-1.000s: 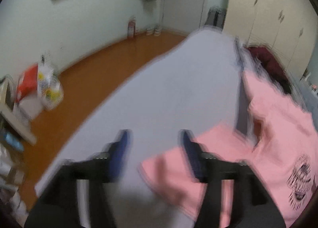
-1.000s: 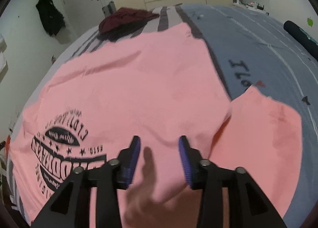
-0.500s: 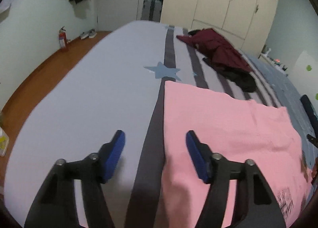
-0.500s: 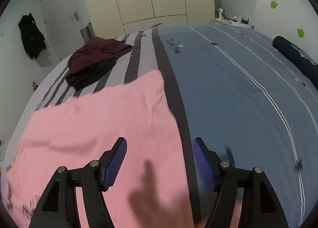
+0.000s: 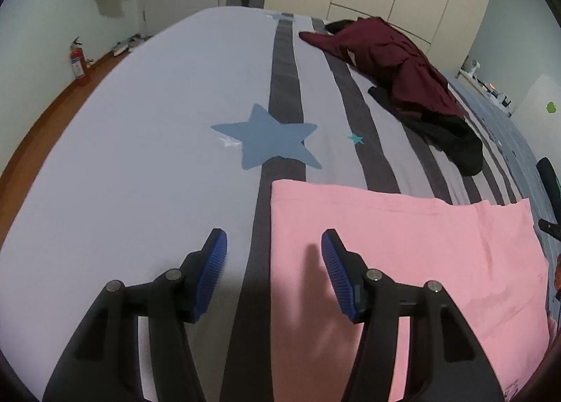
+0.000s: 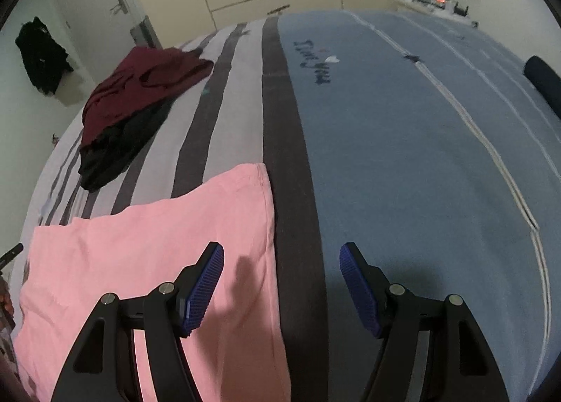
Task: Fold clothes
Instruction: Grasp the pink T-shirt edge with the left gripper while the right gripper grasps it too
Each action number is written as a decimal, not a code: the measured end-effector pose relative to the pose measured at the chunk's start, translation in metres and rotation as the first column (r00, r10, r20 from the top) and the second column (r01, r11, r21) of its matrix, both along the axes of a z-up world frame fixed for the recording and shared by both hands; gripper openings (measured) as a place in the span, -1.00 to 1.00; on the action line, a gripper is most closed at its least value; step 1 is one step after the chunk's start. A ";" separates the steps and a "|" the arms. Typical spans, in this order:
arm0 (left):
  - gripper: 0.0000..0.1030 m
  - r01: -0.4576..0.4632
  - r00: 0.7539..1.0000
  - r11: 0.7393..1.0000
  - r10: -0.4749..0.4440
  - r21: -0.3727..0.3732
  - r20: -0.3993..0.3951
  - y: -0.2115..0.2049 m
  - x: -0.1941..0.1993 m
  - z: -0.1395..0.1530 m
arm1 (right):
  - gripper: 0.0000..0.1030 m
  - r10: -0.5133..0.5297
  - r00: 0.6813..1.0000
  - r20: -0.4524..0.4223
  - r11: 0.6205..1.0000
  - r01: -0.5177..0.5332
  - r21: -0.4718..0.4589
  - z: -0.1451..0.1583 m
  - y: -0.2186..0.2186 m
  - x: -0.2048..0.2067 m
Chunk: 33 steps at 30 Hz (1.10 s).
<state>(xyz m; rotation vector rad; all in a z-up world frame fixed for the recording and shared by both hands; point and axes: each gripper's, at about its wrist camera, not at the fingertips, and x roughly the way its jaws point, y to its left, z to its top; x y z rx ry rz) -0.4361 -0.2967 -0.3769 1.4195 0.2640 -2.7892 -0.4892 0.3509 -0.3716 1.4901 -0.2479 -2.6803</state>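
Left wrist view: left gripper (image 5: 273, 268) hangs over the left edge of the pink shirt (image 5: 403, 244), which lies flat on the bed (image 5: 140, 139); jaws apart, nothing between them, probably lined up to pinch that edge. Right wrist view: right gripper (image 6: 282, 281) straddles the shirt's right edge, jaws apart and empty, likely mirroring the other for a fold.

The pink shirt (image 5: 403, 261) is running off the bottom edge in both views, its near part cut off. Its printed design is showing only as a sliver at the left wrist view's lower right edge, too cropped to read. The dark lettering on the bed (image 6: 403, 156), beyond the shirt, is too blurred to read.
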 end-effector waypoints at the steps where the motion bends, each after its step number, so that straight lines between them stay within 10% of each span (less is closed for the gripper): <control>1: 0.04 0.007 1.000 1.000 -0.007 0.004 0.000 0.000 -0.003 -0.002 | 0.26 0.003 1.000 0.000 1.000 -0.003 -0.004 -0.002 0.000 -0.005; 18: 0.04 0.051 0.999 0.999 -0.051 0.007 0.017 0.000 -0.032 -0.026 | -0.02 0.072 0.997 0.029 0.996 -0.074 0.059 -0.030 -0.030 -0.054; 23: -0.88 0.118 0.993 0.993 -0.118 -0.008 0.009 0.008 -0.027 -0.023 | -0.84 0.075 0.997 0.020 0.997 -0.076 0.009 -0.027 -0.033 -0.053; 33: -0.93 0.000 0.994 0.996 -0.010 -0.089 -0.111 0.016 -0.047 0.021 | -0.92 0.003 0.994 -0.112 0.999 0.003 0.052 0.009 -0.028 -0.059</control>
